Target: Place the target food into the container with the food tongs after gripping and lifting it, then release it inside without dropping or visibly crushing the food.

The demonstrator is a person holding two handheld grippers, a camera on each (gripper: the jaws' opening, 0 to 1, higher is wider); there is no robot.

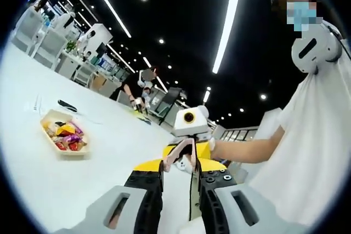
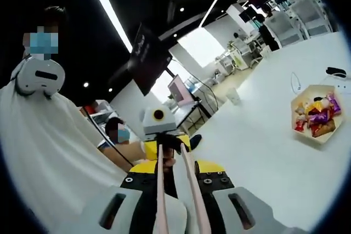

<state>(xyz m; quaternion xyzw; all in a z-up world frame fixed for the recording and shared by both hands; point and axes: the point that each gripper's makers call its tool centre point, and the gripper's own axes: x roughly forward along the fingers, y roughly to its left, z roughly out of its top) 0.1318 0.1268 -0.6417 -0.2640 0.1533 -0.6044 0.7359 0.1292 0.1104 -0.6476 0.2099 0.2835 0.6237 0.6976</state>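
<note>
While one tray (image 1: 50,118) of wrapped snacks (image 1: 67,135) lies on the white bench (image 1: 38,184), well apart, the right tongs (image 2: 176,182) clamp one pair of food tongs (image 2: 160,201), two pink arms. Whether the left tongs (image 1: 180,182) grip anything, I cannot tell.

Black ceiling (image 1: 181,20) with linear light strips (image 1: 227,20) toward twelve o'clock; white table (image 1: 66,184) below, white chairs (image 1: 38,34) at ten o'clock.

Snacks (image 1: 67,135) lie in tray (image 1: 50,115) on table (image 1: 66,190).
</note>
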